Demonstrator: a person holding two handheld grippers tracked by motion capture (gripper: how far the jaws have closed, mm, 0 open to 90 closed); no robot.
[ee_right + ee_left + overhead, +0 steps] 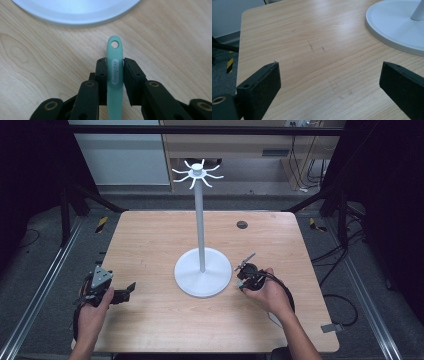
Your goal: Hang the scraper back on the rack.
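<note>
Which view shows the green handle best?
Right gripper view: the green handle sits close up between the right gripper's jaws, hanging hole and lettering clear. In the high view it is a tiny teal speck by the hand.

Lab-style recording bay, wooden table [150,250] inside black frame rails [210,130], loose cables [340,300] on grey floor

stand [202,270] mid-table [150,240], handle [115,72] just right of it
</note>
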